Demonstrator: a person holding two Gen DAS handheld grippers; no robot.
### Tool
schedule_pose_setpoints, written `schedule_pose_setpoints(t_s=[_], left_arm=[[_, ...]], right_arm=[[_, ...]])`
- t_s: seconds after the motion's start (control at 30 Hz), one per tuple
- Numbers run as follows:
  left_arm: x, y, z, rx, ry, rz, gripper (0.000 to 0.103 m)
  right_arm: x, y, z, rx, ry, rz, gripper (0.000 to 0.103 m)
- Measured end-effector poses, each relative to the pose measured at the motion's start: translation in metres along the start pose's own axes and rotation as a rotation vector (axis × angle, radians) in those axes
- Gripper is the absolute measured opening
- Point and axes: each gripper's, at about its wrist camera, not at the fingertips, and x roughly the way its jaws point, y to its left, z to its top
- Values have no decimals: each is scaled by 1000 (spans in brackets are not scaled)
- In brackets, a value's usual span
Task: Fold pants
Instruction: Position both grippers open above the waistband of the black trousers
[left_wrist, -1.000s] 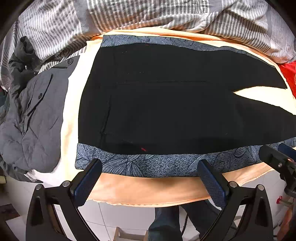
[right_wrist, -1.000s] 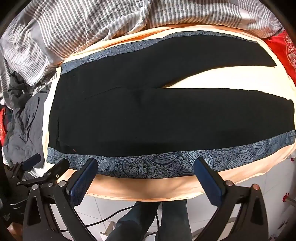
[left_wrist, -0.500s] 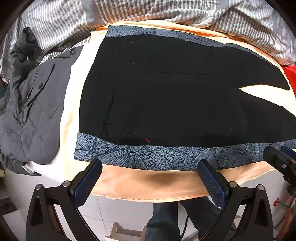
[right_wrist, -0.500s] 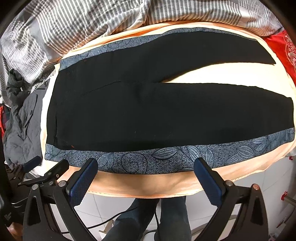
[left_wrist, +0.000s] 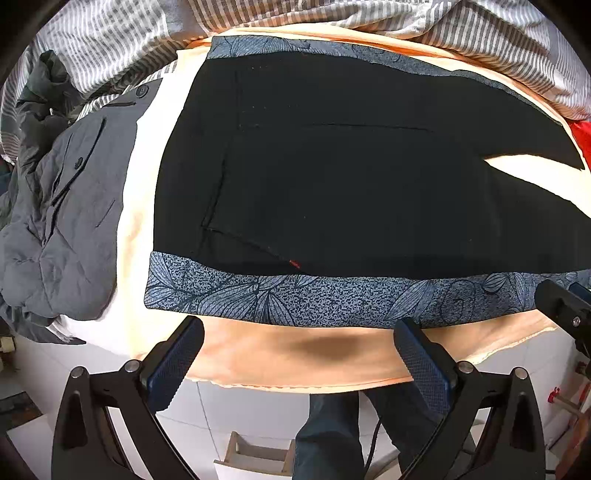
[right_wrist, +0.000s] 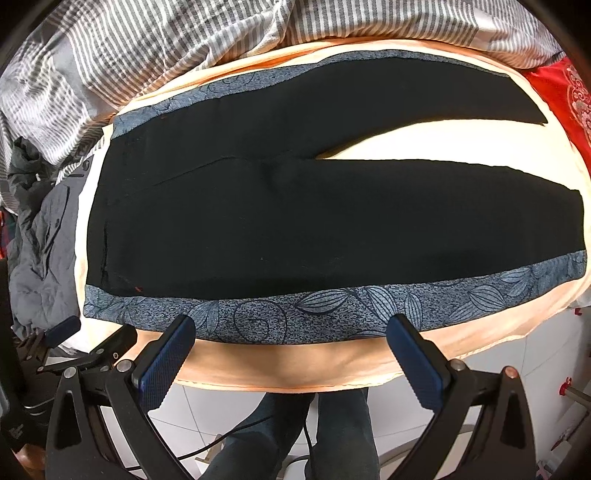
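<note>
Pants lie flat across frame centre on the bed, both claws, left and right, wide open, empty at the near edge, set for the first fold.

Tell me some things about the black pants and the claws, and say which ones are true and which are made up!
1. The black pants lie spread flat with both legs apart. True.
2. The left claw is pinching the pants. False: it is open and holds nothing, short of the near patterned blue strip.
3. A grey jacket lies beside the waist end. True.
4. The right claw is shut. False: its fingers stand wide apart.
5. The pants are already folded in half. False: no fold yet.
</note>
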Motion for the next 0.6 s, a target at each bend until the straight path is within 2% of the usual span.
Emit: schedule_pose_setpoints(t_s=[0.6], left_arm=[[8,1,4,-3,41,0,103]], right_arm=[[3,-1,-1,6,11,-5,103]])
